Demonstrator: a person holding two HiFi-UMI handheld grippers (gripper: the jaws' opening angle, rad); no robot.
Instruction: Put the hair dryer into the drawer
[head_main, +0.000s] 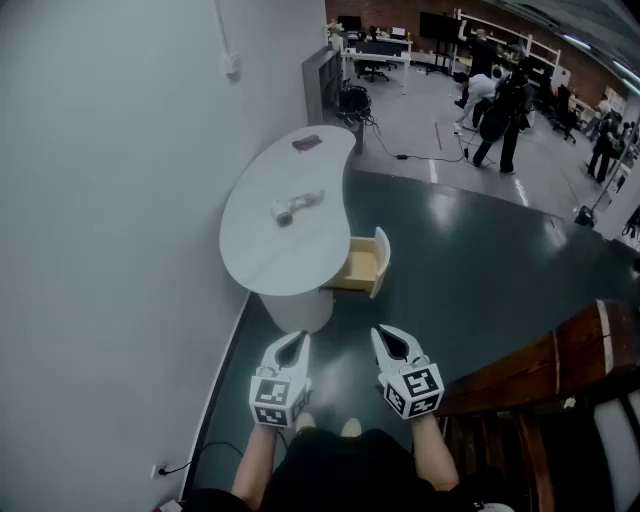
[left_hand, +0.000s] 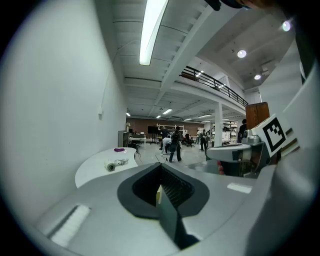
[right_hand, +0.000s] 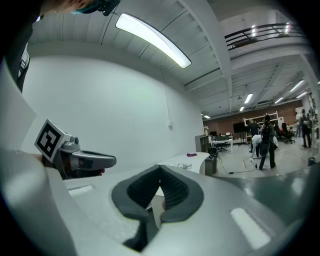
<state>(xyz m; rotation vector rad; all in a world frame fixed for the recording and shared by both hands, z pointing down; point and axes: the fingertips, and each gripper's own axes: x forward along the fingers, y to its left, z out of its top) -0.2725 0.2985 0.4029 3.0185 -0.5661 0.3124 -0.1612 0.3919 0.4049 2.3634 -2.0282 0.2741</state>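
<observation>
A white hair dryer (head_main: 283, 209) lies on the white curved table (head_main: 262, 250) by the wall, well ahead of both grippers. It shows small in the left gripper view (left_hand: 116, 164) and tiny in the right gripper view (right_hand: 183, 165). Under the tabletop's right edge a light wooden drawer (head_main: 365, 265) with a white front stands pulled out, and nothing shows inside it. My left gripper (head_main: 298, 340) and right gripper (head_main: 385, 332) hover side by side short of the table, over the dark floor. Both are shut with nothing between their jaws.
A purple object (head_main: 307, 143) lies at the table's far end. A grey cabinet (head_main: 322, 85) stands behind the table. A dark wooden railing (head_main: 560, 360) runs along the right. Several people (head_main: 500, 110) and desks are far back, with a cable (head_main: 420, 157) on the floor.
</observation>
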